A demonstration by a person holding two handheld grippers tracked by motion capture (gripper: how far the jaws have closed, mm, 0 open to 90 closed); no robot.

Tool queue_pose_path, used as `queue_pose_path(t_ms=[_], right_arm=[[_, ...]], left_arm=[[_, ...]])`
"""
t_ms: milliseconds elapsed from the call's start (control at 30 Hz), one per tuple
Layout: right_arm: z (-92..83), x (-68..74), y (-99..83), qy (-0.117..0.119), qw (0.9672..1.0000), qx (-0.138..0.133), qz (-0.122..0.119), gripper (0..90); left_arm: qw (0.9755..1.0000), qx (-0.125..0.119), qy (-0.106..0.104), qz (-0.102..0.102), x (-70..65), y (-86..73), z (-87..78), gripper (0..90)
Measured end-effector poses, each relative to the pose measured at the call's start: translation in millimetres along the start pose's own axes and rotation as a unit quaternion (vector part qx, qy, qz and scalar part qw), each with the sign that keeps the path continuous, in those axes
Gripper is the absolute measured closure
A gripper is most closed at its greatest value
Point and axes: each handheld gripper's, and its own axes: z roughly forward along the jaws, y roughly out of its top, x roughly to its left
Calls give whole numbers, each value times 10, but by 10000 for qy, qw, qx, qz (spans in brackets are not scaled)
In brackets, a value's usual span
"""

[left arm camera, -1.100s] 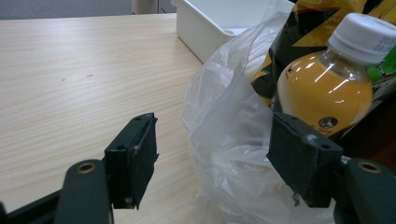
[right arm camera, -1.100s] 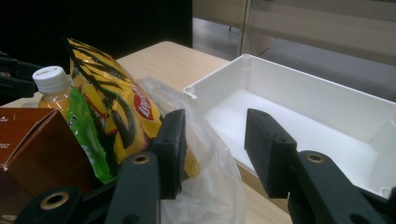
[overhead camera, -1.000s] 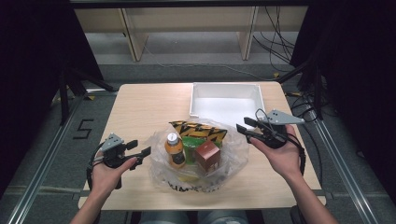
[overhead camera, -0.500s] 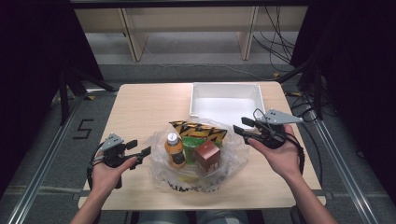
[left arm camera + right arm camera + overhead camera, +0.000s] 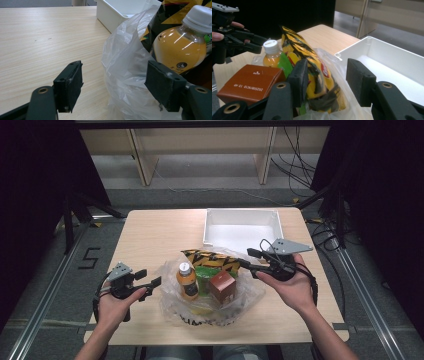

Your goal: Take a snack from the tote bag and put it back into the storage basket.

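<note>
right tongs (image 5: 324,82): jaws just opening, astride chip bag (image 5: 312,67), not pinching | left tongs (image 5: 115,87): wide, empty | chip bag: light, crinkly, crushable; pinch end seam

A clear bag (image 5: 212,307) is spread open in the middle of the worktop (image 5: 155,232). In it, a bottle (image 5: 187,280) with orange contents and a white cap is stood upright, a brown carton (image 5: 222,286) is set to its right, and a green pack (image 5: 204,276) is seen between them. A yellow-and-black snack pack (image 5: 212,258) is laid across the far side. A white tray (image 5: 242,226) is placed just beyond the bag. The left gripper (image 5: 150,278) is held just left of the bag, fingers parted. The right gripper (image 5: 248,259) is held at the snack pack's right end; its fingers have just been opening, and contact cannot be told.
</note>
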Motion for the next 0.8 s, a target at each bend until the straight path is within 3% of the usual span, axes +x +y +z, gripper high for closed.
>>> queue_pose_path(t_ms=[67, 100, 167, 233, 267, 300, 333, 400, 433, 467, 533, 567, 600, 667, 800], right_arm=[[44, -11, -1, 63, 10000, -24, -12, 527], [60, 2, -6, 39, 9999, 29, 92, 529], [110, -15, -13, 92, 10000, -8, 22, 530], [124, 1, -16, 191, 9995, 185, 175, 534], [160, -22, -19, 197, 9998, 74, 23, 536], [178, -22, -24, 275, 9995, 134, 31, 545], [183, -5, -25, 225, 9995, 170, 104, 552], [229, -4, -29, 228, 9997, 117, 24, 579], [224, 16, -24, 243, 9993, 254, 108, 589], [246, -7, -19, 218, 9995, 202, -89, 598], [277, 17, -20, 279, 9993, 231, 78, 616], [301, 10, -21, 200, 9997, 133, 31, 619], [293, 13, -14, 265, 9992, 264, 106, 619], [319, 28, -21, 223, 9993, 237, 182, 618], [349, 31, -25, 221, 9991, 372, 32, 603]], left_arm=[[10000, -3, 11, 4, 8, 2, 1, 292], [10000, -10, -4, -34, 9, 1, 3, 291], [10000, 3, 37, -67, 0, -3, -1, 290], [10000, -3, -17, -4, 4, -7, 3, 290], [10000, 1, -21, -4, 1, -9, 4, 289], [10000, 0, -27, -4, -1, -8, 5, 289], [10000, 10, -4, -2, -7, -5, 1, 289], [10000, 2, 2, -9, -10, -3, 0, 288], [10000, 1, -5, -8, -8, -3, 2, 288], [10000, 4, -1, -9, -5, -4, 4, 287], [10000, 7, -5, -33, -1, -8, 6, 284], [10000, 11, -4, -51, -3, -10, 6, 283], [10000, 6, -8, -54, -2, -11, 6, 281], [10000, 8, 13, -47, 0, -11, 6, 281], [10000, 1, 16, -89, 3, -12, 10, 278]])
